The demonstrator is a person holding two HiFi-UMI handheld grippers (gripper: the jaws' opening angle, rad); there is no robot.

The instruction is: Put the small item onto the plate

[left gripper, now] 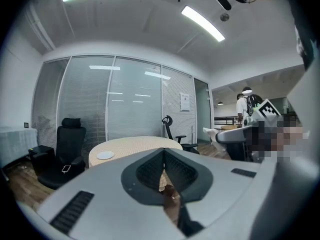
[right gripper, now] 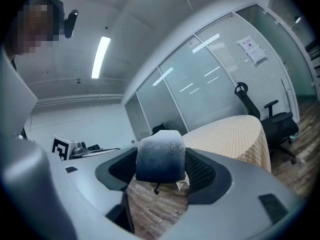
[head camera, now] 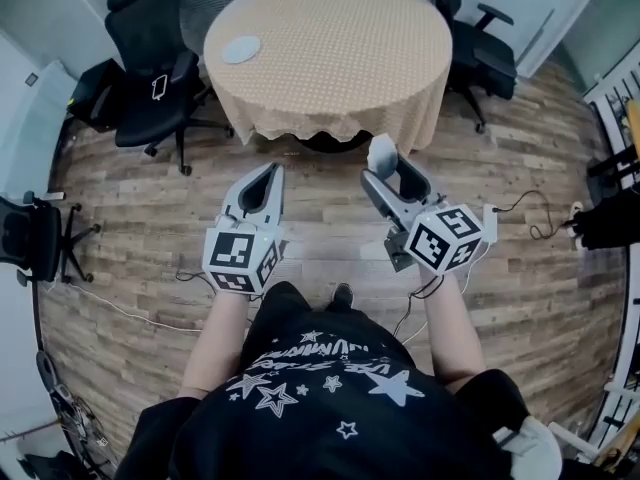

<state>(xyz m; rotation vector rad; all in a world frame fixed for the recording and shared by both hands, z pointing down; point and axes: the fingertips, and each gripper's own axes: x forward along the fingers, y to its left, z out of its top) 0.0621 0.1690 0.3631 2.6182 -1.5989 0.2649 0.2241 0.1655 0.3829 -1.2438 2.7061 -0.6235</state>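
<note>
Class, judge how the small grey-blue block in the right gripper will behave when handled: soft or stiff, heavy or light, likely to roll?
The block is probably light: the right gripper holds it by two sides alone. Its matte, frosted-looking surface suggests little slip. Flat sides make rolling on the plate unlikely.

Open tabletop (head camera: 350, 58) beside plate (head camera: 241, 49); chairs (head camera: 148, 63) flanking
</note>
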